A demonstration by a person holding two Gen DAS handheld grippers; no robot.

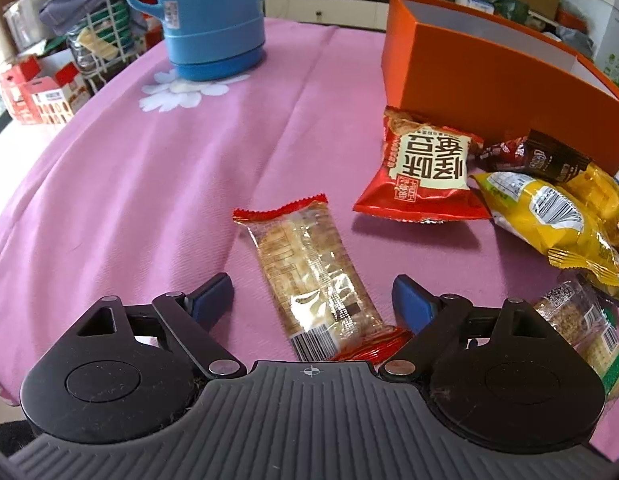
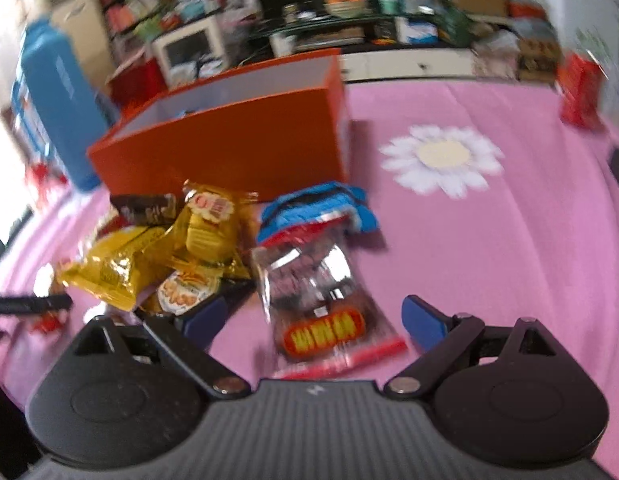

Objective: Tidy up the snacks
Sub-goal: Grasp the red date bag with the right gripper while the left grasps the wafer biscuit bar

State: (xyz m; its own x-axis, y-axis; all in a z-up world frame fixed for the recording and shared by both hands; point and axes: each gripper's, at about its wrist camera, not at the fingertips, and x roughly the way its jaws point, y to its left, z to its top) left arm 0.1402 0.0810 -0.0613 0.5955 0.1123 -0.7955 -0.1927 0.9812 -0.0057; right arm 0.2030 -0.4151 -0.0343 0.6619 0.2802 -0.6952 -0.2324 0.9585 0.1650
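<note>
The left gripper (image 1: 313, 292) stands wide open, holding nothing, over a clear cracker packet (image 1: 309, 276) well in front of the orange box (image 1: 489, 80). The right gripper (image 2: 315, 316), also wide open and empty, frames a dark packet (image 2: 317, 292), blurred, near that box.

Worktop cover: pink woven cloth (image 1: 157, 168) printed with white daisies, creased lengthwise.
Daisy print: one large white flower with a cream centre (image 2: 443, 156) at 1 o'clock in the right wrist view.
Jug: tall blue plastic thermos jug with a handle (image 1: 213, 16), upright at 11 o'clock in the left wrist view, standing on another daisy.
Background: cluttered shelves (image 2: 349, 4) at 12 o'clock, blurred; red-and-white cartons (image 1: 41, 96) at 9 o'clock off the worktop's edge.
</note>
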